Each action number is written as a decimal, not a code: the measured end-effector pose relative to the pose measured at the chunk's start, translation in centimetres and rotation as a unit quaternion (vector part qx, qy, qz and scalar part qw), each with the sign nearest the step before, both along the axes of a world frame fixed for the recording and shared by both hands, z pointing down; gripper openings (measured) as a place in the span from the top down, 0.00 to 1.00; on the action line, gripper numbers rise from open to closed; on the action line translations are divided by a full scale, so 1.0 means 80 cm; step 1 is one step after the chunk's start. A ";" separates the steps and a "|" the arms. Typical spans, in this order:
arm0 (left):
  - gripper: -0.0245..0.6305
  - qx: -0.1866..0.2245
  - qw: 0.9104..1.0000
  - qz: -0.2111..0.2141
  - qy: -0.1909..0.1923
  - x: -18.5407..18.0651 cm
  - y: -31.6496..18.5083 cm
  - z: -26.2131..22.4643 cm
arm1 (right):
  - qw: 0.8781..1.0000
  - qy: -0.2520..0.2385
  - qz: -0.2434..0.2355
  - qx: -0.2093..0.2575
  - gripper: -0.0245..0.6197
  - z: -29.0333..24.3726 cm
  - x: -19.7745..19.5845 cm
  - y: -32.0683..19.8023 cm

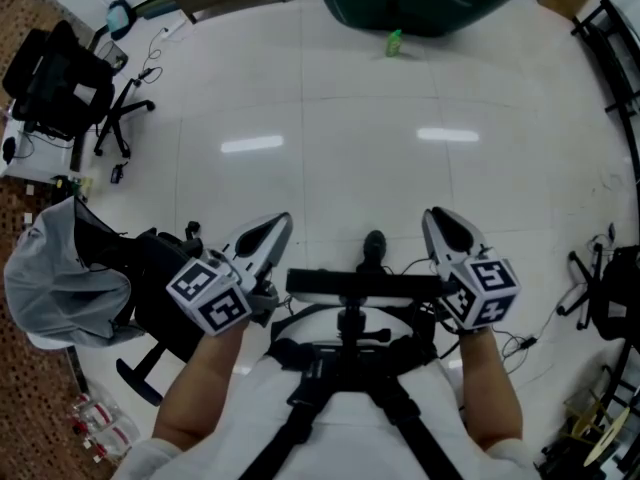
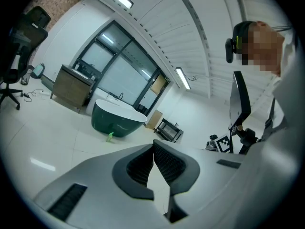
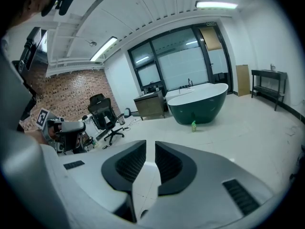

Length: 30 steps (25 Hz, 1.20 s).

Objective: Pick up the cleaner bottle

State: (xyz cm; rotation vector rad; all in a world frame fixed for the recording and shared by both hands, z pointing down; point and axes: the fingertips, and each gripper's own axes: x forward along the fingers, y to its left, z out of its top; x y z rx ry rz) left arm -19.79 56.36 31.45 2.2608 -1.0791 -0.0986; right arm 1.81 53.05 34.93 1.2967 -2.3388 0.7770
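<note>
Nearest, the left gripper (image 1: pixel 280 224) has its jaws shut tip to tip on nothing. The right gripper (image 1: pixel 434 218) shows only a slim gap between its jaws, which are also empty. Brought in like this, either would probably shove the bottle over rather than straddle it, so the jaws need to spread first. A wide stretch of bare white floor (image 1: pixel 330 138) lies beyond them, so the cleaner bottle (image 1: pixel 394 42) is well apart from both. It sits at the floor's far side, just in front of the dark green tub (image 1: pixel 420 13), near the middle of the tub's length. A careless push could tip it against the tub wall or skid it along the smooth tiles. The bottle stands upright, long axis vertical, cap end up. It is too small to tell which way its nozzle faces.
</note>
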 end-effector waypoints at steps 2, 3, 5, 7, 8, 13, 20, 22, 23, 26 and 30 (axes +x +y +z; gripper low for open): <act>0.96 -0.003 1.000 0.000 -0.001 0.013 -0.021 0.001 | 1.000 0.000 -0.001 0.000 0.88 0.000 0.011 -0.020; 0.96 -0.004 1.000 0.001 -0.001 0.019 -0.032 0.001 | 1.000 0.001 -0.002 0.000 0.88 0.000 0.017 -0.030; 0.96 -0.005 1.000 0.004 -0.002 0.034 -0.054 0.001 | 1.000 0.001 -0.001 0.000 0.88 0.001 0.029 -0.051; 0.96 -0.007 1.000 0.008 -0.005 0.049 -0.073 0.000 | 1.000 -0.001 0.001 -0.003 0.88 0.003 0.042 -0.067; 0.96 -0.007 1.000 0.009 -0.006 0.057 -0.081 -0.002 | 1.000 -0.003 0.002 -0.004 0.88 0.004 0.049 -0.075; 0.96 0.000 1.000 0.001 -0.016 0.087 -0.118 -0.015 | 1.000 -0.012 -0.009 -0.001 0.88 0.003 0.069 -0.114; 0.96 0.003 0.999 -0.029 -0.022 0.097 -0.152 -0.021 | 0.999 -0.020 -0.034 0.005 0.88 -0.001 0.080 -0.155; 0.96 0.003 0.999 -0.031 -0.023 0.100 -0.160 -0.021 | 0.999 -0.021 -0.036 0.004 0.88 0.001 0.084 -0.163; 0.96 0.002 0.999 -0.031 -0.024 0.102 -0.165 -0.022 | 0.999 -0.021 -0.036 0.004 0.88 0.001 0.086 -0.167; 0.96 0.001 0.999 -0.025 -0.027 0.108 -0.180 -0.023 | 0.999 -0.022 -0.034 0.000 0.88 0.004 0.090 -0.178; 0.96 0.001 1.000 -0.018 -0.023 0.109 -0.207 -0.022 | 0.999 -0.018 -0.028 -0.009 0.88 0.008 0.091 -0.192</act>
